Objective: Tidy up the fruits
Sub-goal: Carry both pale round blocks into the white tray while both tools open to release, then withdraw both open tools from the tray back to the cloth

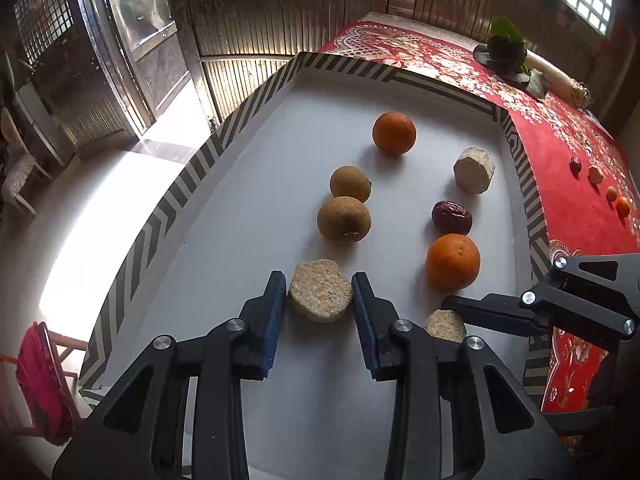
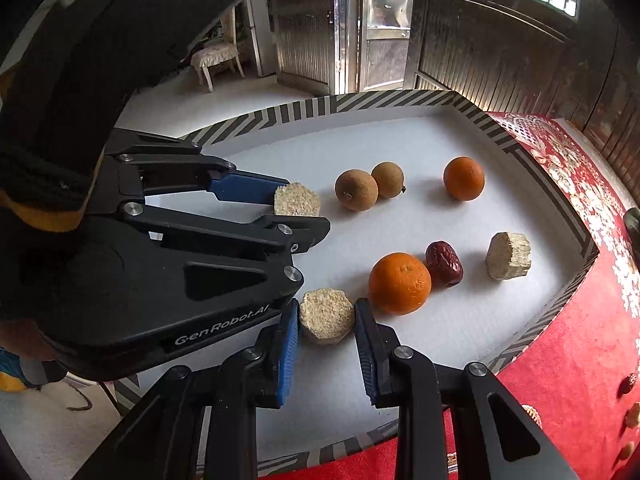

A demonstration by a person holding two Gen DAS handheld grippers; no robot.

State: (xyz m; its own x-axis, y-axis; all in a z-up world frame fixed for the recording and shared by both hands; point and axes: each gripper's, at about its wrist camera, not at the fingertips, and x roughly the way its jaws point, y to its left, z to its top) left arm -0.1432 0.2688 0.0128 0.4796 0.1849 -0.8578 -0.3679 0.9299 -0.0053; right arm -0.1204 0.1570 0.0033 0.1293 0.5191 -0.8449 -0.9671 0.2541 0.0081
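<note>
Each of my grippers, left (image 1: 319,292) and right (image 2: 326,320), brackets a beige chunk (image 1: 320,291) (image 2: 327,316) on the tray (image 1: 224,240), pads barely touching, so I should release squarely and lift straight.

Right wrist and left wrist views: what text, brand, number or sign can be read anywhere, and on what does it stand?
"GenRobot.AI": white print on the black body of the left gripper, read in the right wrist view.
Nothing else: the tray rim carries only stripes, the red cloth only floral patterns, and the left wrist view shows no writing.
</note>
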